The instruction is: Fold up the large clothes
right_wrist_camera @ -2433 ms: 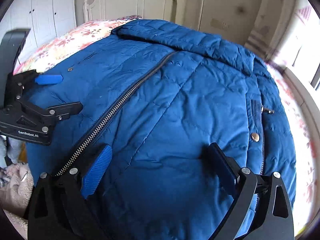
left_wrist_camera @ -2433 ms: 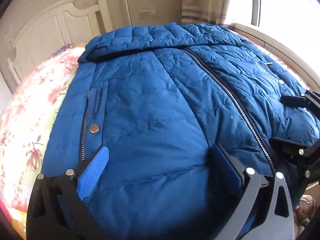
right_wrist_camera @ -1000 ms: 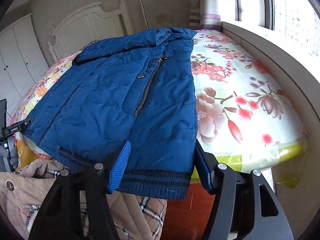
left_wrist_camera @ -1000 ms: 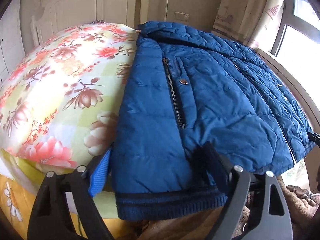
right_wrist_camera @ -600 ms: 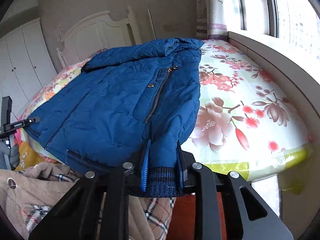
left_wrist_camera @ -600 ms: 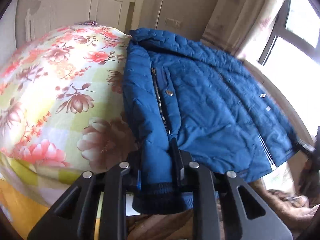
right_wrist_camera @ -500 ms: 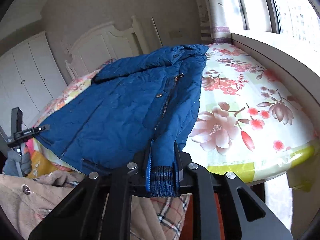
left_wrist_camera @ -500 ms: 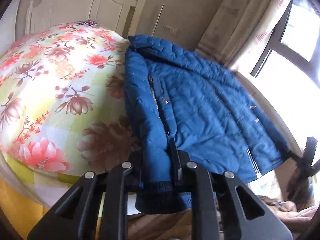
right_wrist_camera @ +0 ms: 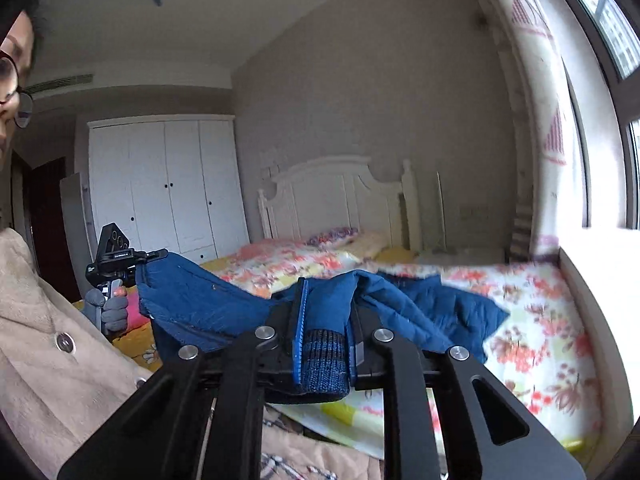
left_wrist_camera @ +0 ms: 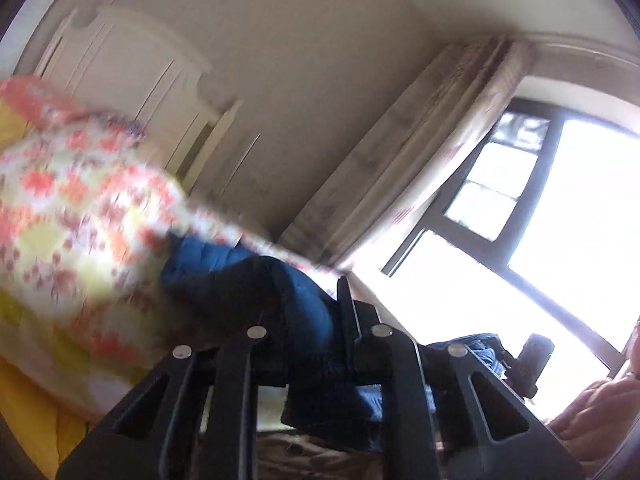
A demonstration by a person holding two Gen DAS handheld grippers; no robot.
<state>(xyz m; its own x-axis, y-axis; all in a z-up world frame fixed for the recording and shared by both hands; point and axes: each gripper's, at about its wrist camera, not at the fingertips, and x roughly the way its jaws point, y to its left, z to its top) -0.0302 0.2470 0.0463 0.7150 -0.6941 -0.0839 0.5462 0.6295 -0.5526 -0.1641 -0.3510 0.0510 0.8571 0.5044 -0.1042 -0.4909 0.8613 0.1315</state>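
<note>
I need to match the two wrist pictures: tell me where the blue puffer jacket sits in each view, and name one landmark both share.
Left wrist: the blue puffer jacket sits lower centre, blurred, its hem clamped in the left gripper.
Right wrist: it stretches across the middle, ribbed hem clamped in the right gripper, far corner held at left.
Shared landmark: the white headboard.

A white headboard [right_wrist_camera: 340,196] stands behind the flowery bed [right_wrist_camera: 532,344]. A white wardrobe [right_wrist_camera: 168,184] is left of it, a curtain [right_wrist_camera: 548,120] right.
</note>
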